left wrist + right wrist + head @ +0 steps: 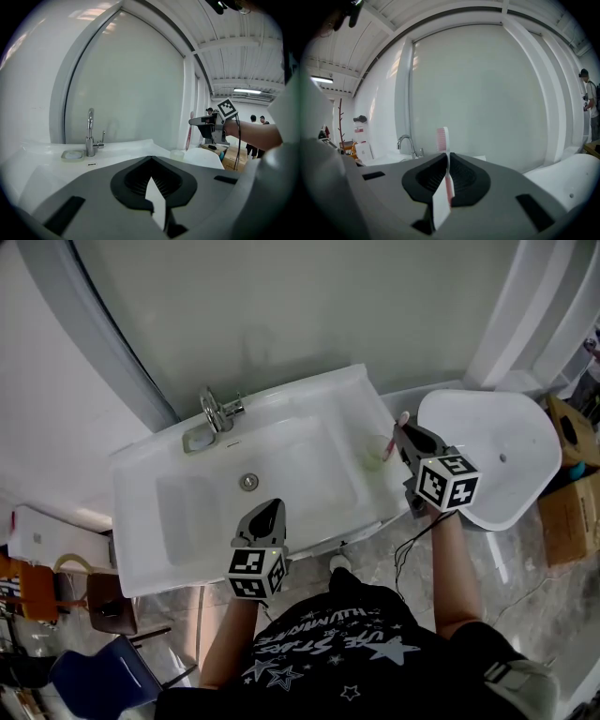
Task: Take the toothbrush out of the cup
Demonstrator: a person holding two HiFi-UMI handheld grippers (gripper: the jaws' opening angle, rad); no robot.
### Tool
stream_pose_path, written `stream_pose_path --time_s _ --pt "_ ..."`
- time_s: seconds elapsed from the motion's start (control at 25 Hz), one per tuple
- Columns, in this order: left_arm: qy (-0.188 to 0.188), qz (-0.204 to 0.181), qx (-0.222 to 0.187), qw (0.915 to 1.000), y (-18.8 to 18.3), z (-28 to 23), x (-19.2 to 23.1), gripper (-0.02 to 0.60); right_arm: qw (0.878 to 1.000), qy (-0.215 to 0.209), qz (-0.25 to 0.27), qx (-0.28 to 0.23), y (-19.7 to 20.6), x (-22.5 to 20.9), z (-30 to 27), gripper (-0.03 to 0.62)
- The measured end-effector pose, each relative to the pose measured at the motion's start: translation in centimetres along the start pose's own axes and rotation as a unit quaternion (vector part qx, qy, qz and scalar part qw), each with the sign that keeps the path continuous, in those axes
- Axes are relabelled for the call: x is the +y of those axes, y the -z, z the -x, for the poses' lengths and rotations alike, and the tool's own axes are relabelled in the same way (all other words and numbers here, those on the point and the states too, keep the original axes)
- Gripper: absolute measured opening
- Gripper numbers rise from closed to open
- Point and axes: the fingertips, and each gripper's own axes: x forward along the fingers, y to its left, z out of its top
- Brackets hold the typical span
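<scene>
Right gripper view: right gripper (448,161) clamps toothbrush (442,139) handle.
Light, stiff, probably slick; mid-handle suits. Left gripper's (151,161) jaws together, empty.

This is a mock-up bathroom corner set inside a big industrial hall, not a home. A white washbasin (141,545) with a chrome tap (218,412) stands against a frosted panel (309,306). Cardboard boxes (568,510) sit on the floor beside it, though. Bare roof beams (243,49) and a strip light (247,90) run overhead, and people (253,121) stand about farther off.
</scene>
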Motion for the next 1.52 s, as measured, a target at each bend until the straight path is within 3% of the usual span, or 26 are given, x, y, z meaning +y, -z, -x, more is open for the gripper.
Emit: stream_pose_path --time_s 0.48,1.0,1.32,1.52 --pt "-0.002 0.008 0.01 0.9999 4.2 8.9 -0.6 0.015 1.0 0.0 -0.021 0.013 4.4 6.5 6.2 0.032" --pt "0.031 0.007 0.026 0.9992 9.2 19.2 -3.1 0.015 0.997 0.017 -0.058 0.043 11.5 14.9 15.3 0.031" --pt "0.057 0.016 0.035 0.9976 11.3 21.5 -3.8 0.015 0.995 0.036 -0.064 0.075 15.5 18.1 19.1 0.031" --pt "0.068 0.023 0.032 0.9969 11.3 21.4 -4.1 0.015 0.994 0.044 -0.061 0.082 15.7 18.3 20.2 0.031"
